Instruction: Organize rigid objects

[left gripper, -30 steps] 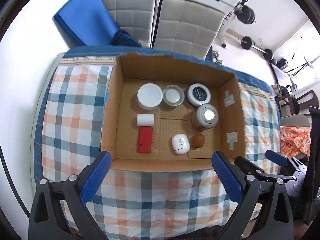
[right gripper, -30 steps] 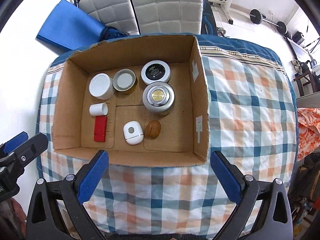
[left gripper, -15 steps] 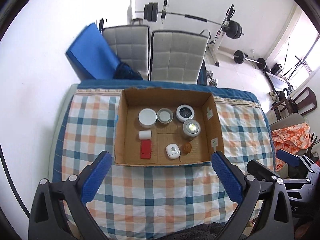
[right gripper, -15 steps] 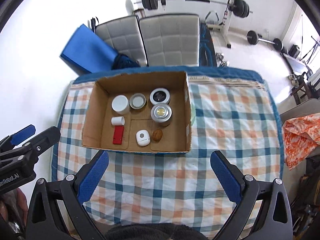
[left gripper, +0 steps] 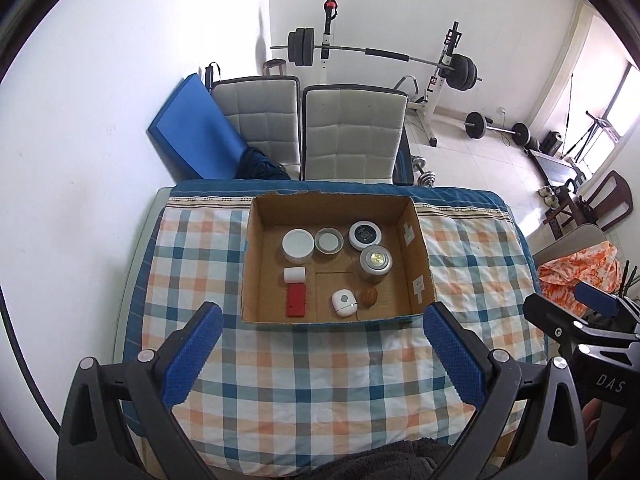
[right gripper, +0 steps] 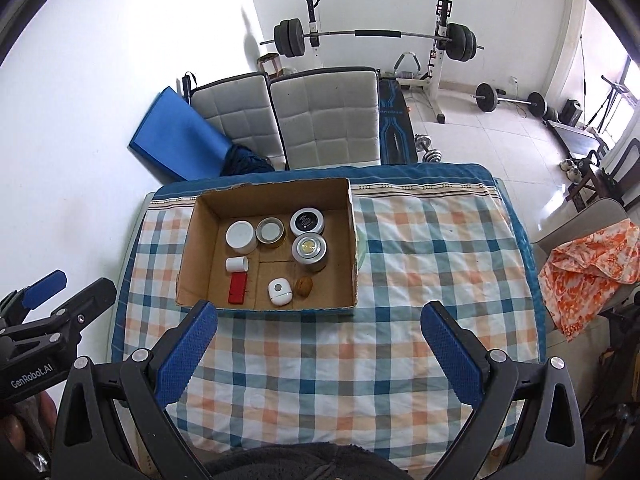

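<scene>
An open cardboard box (left gripper: 422, 256) (right gripper: 188, 252) stands on the checked tablecloth (left gripper: 320, 376) (right gripper: 420, 272). Inside lie a white-lidded jar (left gripper: 297, 244) (right gripper: 240, 235), an open tin (left gripper: 329, 242), a black-lidded jar (left gripper: 364, 235) (right gripper: 307, 221), a silver tin (left gripper: 375, 263) (right gripper: 309, 251), a white roll (left gripper: 294, 275), a red block (left gripper: 296, 300) (right gripper: 237, 288), a white pod (left gripper: 344, 302) (right gripper: 279, 291) and a brown nut (left gripper: 369, 297) (right gripper: 303, 286). My left gripper (left gripper: 320, 344) and right gripper (right gripper: 318, 340) are open and empty, high above the table's near side.
Two grey padded chairs (left gripper: 352, 136) and a blue mat (left gripper: 192, 136) stand behind the table. A barbell rack (left gripper: 436, 64) and weights are further back. An orange cloth (right gripper: 588, 268) lies on a chair at the right. White wall is at the left.
Both grippers have pulled up and back from the box, which now looks much smaller. Box contents are unchanged. Both grippers stay open.
</scene>
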Demonstrator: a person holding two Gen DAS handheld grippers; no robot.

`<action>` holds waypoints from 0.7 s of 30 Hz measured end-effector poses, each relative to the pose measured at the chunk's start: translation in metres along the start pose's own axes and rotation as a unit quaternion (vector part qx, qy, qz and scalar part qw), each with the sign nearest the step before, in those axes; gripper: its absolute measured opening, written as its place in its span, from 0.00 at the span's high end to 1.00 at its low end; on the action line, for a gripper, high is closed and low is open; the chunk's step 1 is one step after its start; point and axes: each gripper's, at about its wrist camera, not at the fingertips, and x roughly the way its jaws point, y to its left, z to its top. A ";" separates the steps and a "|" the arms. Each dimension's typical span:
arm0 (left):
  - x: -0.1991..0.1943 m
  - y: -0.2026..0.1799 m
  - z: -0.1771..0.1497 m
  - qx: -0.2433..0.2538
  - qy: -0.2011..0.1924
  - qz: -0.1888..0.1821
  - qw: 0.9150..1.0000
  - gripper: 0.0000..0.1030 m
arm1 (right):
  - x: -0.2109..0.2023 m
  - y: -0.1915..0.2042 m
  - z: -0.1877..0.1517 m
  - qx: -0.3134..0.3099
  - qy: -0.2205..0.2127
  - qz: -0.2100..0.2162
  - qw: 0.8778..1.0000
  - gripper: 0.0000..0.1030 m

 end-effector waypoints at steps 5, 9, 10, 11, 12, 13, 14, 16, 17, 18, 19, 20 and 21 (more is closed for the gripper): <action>-0.007 -0.002 -0.002 0.001 -0.007 0.005 1.000 0.00 | -0.009 -0.003 -0.003 0.001 -0.005 -0.003 1.000 0.00; -0.013 -0.002 -0.002 -0.006 -0.009 0.004 1.000 0.00 | -0.012 -0.003 -0.004 -0.001 -0.006 -0.005 1.000 0.00; -0.014 -0.002 -0.002 -0.007 -0.011 0.006 1.000 0.00 | -0.013 -0.003 -0.005 -0.002 -0.006 -0.006 1.000 0.00; -0.015 -0.002 -0.003 -0.008 -0.014 0.008 1.000 0.00 | -0.013 -0.003 -0.004 -0.001 -0.007 -0.005 1.000 0.00; -0.017 -0.002 -0.003 -0.008 -0.016 0.010 1.000 0.00 | -0.015 -0.003 -0.005 -0.003 -0.009 -0.006 1.000 0.00; -0.017 -0.002 -0.004 -0.008 -0.017 0.011 1.000 0.00 | -0.016 -0.003 -0.005 -0.005 -0.010 -0.008 1.000 0.00; -0.018 -0.001 -0.005 -0.010 -0.019 0.012 1.000 0.00 | -0.017 -0.003 -0.005 -0.006 -0.011 -0.009 1.000 0.00; -0.019 -0.001 -0.005 -0.013 -0.020 0.012 1.000 0.00 | -0.019 -0.002 -0.006 -0.009 -0.014 -0.012 1.000 0.00; -0.020 -0.001 -0.005 -0.012 -0.020 0.012 1.000 0.00 | -0.020 -0.002 -0.007 -0.010 -0.016 -0.012 1.000 0.00; -0.019 -0.001 -0.005 -0.011 -0.020 0.012 1.000 0.00 | -0.021 -0.002 -0.007 -0.011 -0.017 -0.013 1.000 0.00; -0.019 -0.001 -0.005 -0.011 -0.021 0.013 1.000 0.00 | -0.022 -0.002 -0.007 -0.011 -0.019 -0.014 1.000 0.00; -0.019 -0.001 -0.005 -0.010 -0.020 0.011 1.000 0.00 | -0.023 -0.001 -0.007 -0.013 -0.021 -0.019 1.000 0.00; -0.019 -0.001 -0.005 -0.010 -0.020 0.011 1.000 0.00 | -0.023 0.000 -0.008 -0.015 -0.024 -0.023 0.999 0.00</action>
